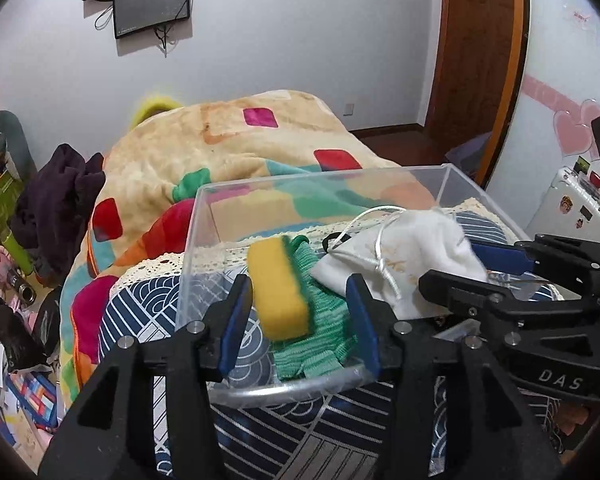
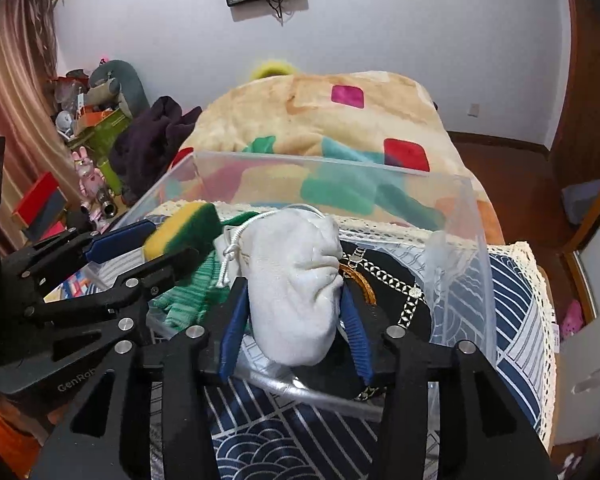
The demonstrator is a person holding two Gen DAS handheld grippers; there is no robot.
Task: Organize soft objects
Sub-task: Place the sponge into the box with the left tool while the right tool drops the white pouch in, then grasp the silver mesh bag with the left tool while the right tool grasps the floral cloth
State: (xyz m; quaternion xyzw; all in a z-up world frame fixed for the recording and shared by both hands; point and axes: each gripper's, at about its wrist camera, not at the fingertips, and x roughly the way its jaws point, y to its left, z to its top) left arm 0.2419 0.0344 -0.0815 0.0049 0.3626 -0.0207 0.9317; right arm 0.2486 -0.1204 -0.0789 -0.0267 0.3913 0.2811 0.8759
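**While Both Grippers Reach Over the Clear Box**

While the left gripper (image 1: 300, 316) sits wide open, a yellow-and-green sponge (image 1: 278, 288) floats between its blue pads, touching neither one clearly. The right gripper (image 2: 294, 312) squeezes a white drawstring pouch (image 2: 296, 280) over the clear plastic box (image 2: 460, 240). A green knitted cloth (image 1: 320, 332) lies inside the box. Behind it is a bright patchwork blanket (image 1: 228, 148).
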